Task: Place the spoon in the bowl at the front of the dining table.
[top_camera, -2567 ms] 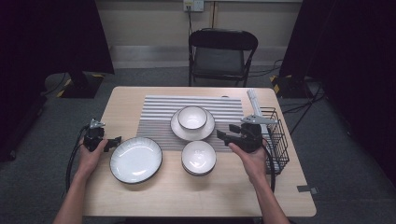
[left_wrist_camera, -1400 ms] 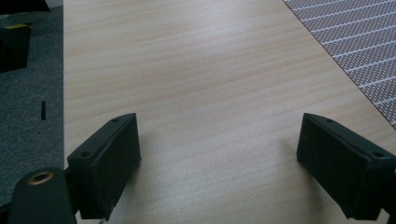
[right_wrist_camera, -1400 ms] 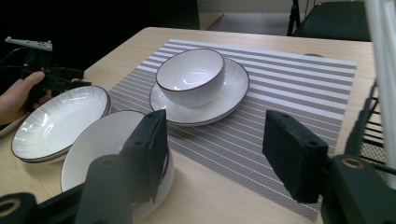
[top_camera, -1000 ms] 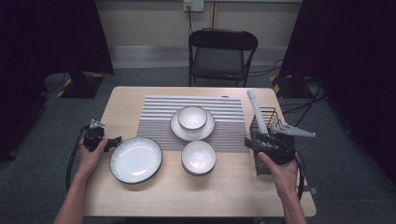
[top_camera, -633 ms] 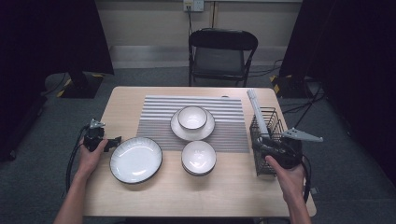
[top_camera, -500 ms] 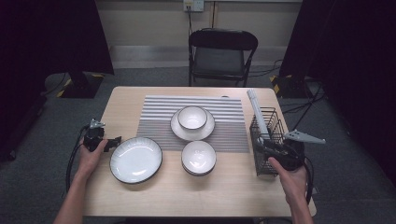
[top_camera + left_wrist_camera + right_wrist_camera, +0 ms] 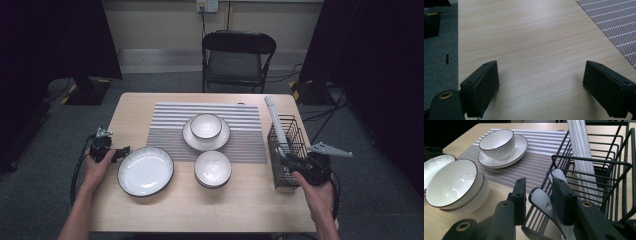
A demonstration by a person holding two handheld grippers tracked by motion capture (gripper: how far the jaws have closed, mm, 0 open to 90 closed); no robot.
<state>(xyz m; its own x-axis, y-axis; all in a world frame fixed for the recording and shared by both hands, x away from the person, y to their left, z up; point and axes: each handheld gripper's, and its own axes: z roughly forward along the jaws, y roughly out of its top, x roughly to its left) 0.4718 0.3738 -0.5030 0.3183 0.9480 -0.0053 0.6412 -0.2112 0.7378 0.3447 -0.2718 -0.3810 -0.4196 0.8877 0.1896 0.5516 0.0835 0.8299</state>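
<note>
At the right side of the light wooden table, the right gripper is held at the near left corner of the black wire basket. In the right gripper view its two black fingers are seen straddling the basket's wire wall: one finger stands outside the basket, the other inside it. Between them, beside the wire, a white plastic utensil handle with a rounded end is seen. The fingers have just been closing, but the pads are not clearly pressed on the handle, and a gap is visible beside the outer finger. The handle's long axis is tilted, its rounded end pointing up and towards the near left over the basket's rim, its lower part hidden inside the basket. A bundle of long white rods leans in the same basket, tilted up and away towards the far edge.

Left of the basket, open table is found before the stack of white bowls with dark rims. A further white bowl on a white saucer is set on the grey striped mat. The basket stands close to the table's right edge.

The left gripper rests at the table's left edge, just beside the large white plate, its fingers spread wide apart over bare wood.
</note>
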